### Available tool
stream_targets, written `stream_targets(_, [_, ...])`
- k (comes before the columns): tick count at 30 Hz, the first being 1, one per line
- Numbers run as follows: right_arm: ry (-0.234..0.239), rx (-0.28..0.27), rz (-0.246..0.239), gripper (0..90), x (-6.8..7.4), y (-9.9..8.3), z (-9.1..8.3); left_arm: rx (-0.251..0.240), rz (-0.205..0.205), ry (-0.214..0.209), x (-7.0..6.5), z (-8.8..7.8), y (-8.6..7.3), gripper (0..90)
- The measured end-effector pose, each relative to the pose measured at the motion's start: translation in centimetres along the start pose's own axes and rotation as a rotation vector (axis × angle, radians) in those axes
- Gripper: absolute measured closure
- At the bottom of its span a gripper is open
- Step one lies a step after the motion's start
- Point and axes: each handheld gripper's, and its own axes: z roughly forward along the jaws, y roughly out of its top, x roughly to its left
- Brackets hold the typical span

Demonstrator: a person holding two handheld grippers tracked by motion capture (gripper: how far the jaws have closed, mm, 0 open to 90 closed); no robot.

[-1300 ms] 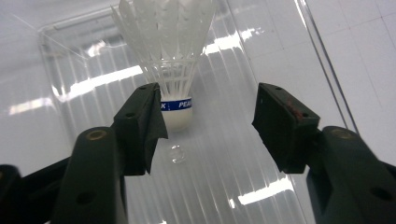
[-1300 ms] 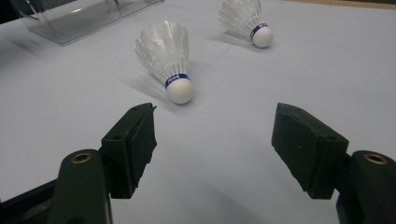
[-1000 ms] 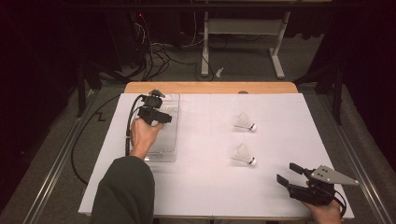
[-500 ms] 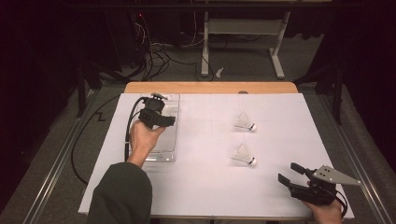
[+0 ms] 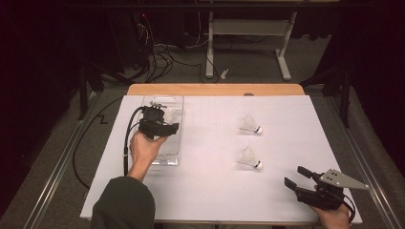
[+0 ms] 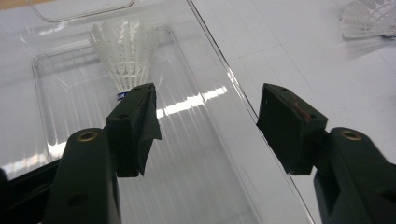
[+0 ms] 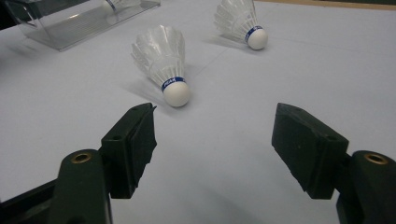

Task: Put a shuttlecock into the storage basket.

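A clear plastic tray (image 5: 171, 157) lies at the table's left, and a white shuttlecock (image 6: 124, 52) rests in its far end with the cork toward me. My left gripper (image 5: 161, 127) hovers over the tray, jaws wide apart; they have just been opening and nothing is between them. In the left gripper view the left gripper (image 6: 205, 100) points along the tray floor (image 6: 201, 182). Two more shuttlecocks (image 5: 250, 125) (image 5: 249, 158) lie on the white sheet. My right gripper (image 5: 297, 176) sits open at the near right, aimed at the nearer shuttlecock (image 7: 161, 58), a short way off.
The white sheet (image 5: 210, 191) covers the tabletop, with a wooden edge (image 5: 215, 89) at the back. A black cable (image 5: 126, 143) loops from the left gripper off the table's left side. Beyond the table stand a desk frame (image 5: 248, 33) and floor cables.
My left gripper has drawn back along the tray toward the person, away from the shuttlecock inside. The right gripper has stayed where it was.
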Motion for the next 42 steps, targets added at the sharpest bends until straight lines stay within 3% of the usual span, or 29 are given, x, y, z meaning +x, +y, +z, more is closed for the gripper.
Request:
stream_targets(11, [-0.004,-0.006,0.001,30.6,-0.1,0.0,-0.1,-0.019,0.016,0.014,0.1,-1.1,-1.6,38.5])
stream_targets(21, [-0.010,-0.003,-0.007,30.7,-0.1,0.1,0.1,-0.076,0.018,0.002,0.1,-2.5,-2.8,37.6])
stream_targets(25, [-0.023,-0.006,-0.010,30.9,-0.3,0.2,0.5,-0.092,0.040,0.002,-0.1,-3.0,-3.5,37.4])
stream_targets(35, [-0.022,-0.025,-0.031,31.6,-0.3,0.4,0.7,-0.139,0.030,-0.037,-0.1,-3.6,-5.1,37.8])
stream_targets(42, [-0.031,-0.040,-0.016,31.6,-0.4,0.4,0.5,-0.182,0.037,-0.052,-0.4,-4.7,-6.2,38.1])
